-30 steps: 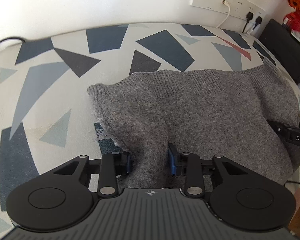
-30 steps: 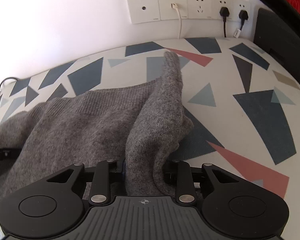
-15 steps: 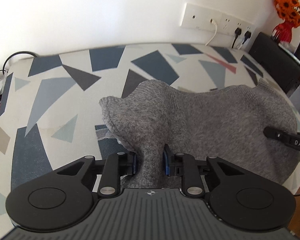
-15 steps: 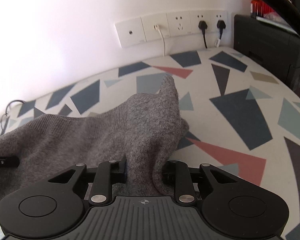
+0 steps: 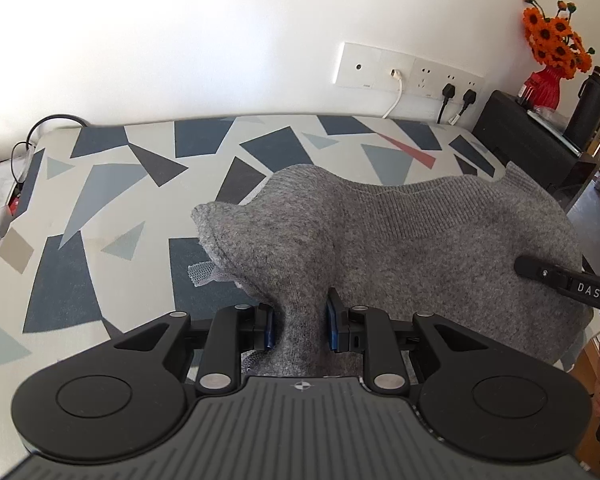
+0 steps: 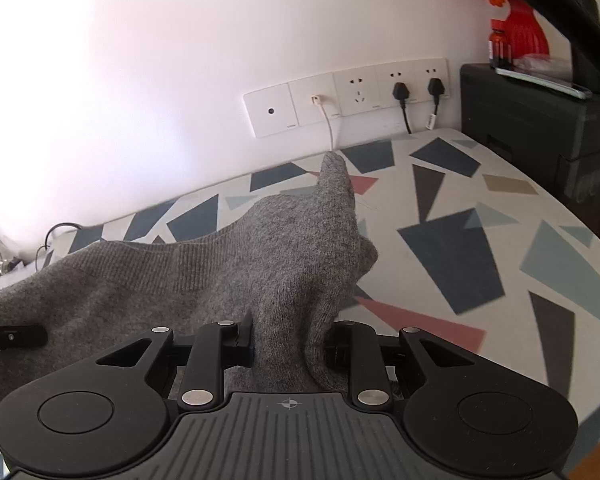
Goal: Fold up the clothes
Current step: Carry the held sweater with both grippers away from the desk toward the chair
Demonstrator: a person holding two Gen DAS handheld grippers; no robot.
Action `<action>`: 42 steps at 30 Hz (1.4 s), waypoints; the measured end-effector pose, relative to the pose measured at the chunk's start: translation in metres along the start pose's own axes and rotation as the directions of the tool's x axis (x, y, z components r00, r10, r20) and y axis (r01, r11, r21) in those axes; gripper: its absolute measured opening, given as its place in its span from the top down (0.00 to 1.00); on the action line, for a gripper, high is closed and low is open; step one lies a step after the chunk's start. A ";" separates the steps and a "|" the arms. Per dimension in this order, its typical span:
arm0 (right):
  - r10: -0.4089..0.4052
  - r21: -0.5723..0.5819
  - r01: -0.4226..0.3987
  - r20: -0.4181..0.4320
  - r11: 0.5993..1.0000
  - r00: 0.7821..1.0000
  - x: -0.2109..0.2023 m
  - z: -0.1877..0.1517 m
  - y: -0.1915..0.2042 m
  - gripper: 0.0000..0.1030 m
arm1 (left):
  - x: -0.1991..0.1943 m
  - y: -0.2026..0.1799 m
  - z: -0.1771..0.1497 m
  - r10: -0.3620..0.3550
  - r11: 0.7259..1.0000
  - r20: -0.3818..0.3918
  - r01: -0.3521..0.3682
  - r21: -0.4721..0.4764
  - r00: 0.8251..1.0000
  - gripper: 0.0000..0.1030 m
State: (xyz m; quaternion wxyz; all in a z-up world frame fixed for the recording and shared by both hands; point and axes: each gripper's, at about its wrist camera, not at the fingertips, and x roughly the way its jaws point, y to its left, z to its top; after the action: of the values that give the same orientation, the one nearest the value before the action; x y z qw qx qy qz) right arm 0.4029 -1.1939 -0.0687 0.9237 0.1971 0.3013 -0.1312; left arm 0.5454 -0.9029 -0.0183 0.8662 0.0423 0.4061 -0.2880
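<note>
Lifting the grey sweater (image 5: 412, 240) off the patterned table (image 5: 112, 184), we are pinching it in both left gripper (image 5: 299, 330) and right gripper (image 6: 290, 340); next we are judging an even carry-over fold.

On my feeds the sweater (image 5: 412, 240) is heather grey with a ribbed band. The table cover (image 5: 112, 184) is off-white, printed with navy, slate, pale blue, tan and red angular shapes. My left gripper (image 5: 299, 322) is black with blue pads (image 5: 267, 330); the right gripper (image 6: 290, 344) is black. At 1 o'clock: white socket panel (image 5: 408, 70), orange flowers (image 5: 556, 40), red vase (image 5: 544, 88).
</note>
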 end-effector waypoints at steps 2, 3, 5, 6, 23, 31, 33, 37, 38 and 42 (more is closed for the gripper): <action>0.010 0.003 -0.010 0.002 1.000 1.000 -0.011 -0.004 -0.008 0.79 | -0.010 -0.009 -0.006 0.004 1.000 0.009 -0.004 -0.010 1.000 0.77; 0.014 0.000 -0.014 0.004 1.000 1.000 -0.017 -0.006 -0.012 0.79 | -0.015 -0.013 -0.009 0.006 1.000 0.013 -0.006 -0.014 1.000 0.77; 0.022 -0.006 -0.022 0.011 1.000 1.000 -0.030 -0.009 -0.019 0.79 | -0.026 -0.023 -0.017 0.010 1.000 0.023 -0.010 -0.021 1.000 0.77; 0.025 -0.010 -0.025 0.015 1.000 1.000 -0.036 -0.010 -0.022 0.79 | -0.031 -0.028 -0.021 0.012 1.000 0.028 -0.011 -0.024 1.000 0.77; 0.112 -0.081 -0.111 0.002 0.990 0.994 -0.112 -0.045 -0.033 0.79 | -0.113 -0.064 -0.098 0.083 0.989 0.069 -0.074 -0.126 0.994 0.77; 0.159 -0.111 -0.159 -0.014 0.981 0.987 -0.134 -0.061 -0.008 0.79 | -0.149 -0.050 -0.118 0.118 0.981 0.081 -0.104 -0.161 0.990 0.77; 0.163 -0.114 -0.163 -0.009 0.980 0.987 -0.139 -0.066 0.003 0.79 | -0.158 -0.045 -0.123 0.121 0.982 0.091 -0.105 -0.159 0.989 0.77; 0.169 -0.121 -0.168 -0.003 0.978 0.986 -0.151 -0.078 0.027 0.79 | -0.181 -0.028 -0.138 0.120 0.982 0.111 -0.101 -0.158 0.987 0.77; 0.170 -0.120 -0.169 -0.003 0.978 0.986 -0.154 -0.083 0.035 0.79 | -0.187 -0.021 -0.144 0.119 0.982 0.113 -0.100 -0.161 0.986 0.77; 0.192 -0.147 -0.194 -0.027 0.970 0.981 -0.164 -0.104 0.079 0.79 | -0.217 0.012 -0.170 0.136 0.976 0.121 -0.112 -0.188 0.983 0.77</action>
State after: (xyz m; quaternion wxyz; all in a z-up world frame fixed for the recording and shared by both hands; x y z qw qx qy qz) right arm 0.2503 -1.0579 -0.0235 0.9423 0.1569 0.2954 -0.0166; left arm 0.3268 -0.7402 0.0245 0.9079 -0.0300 0.3685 -0.1974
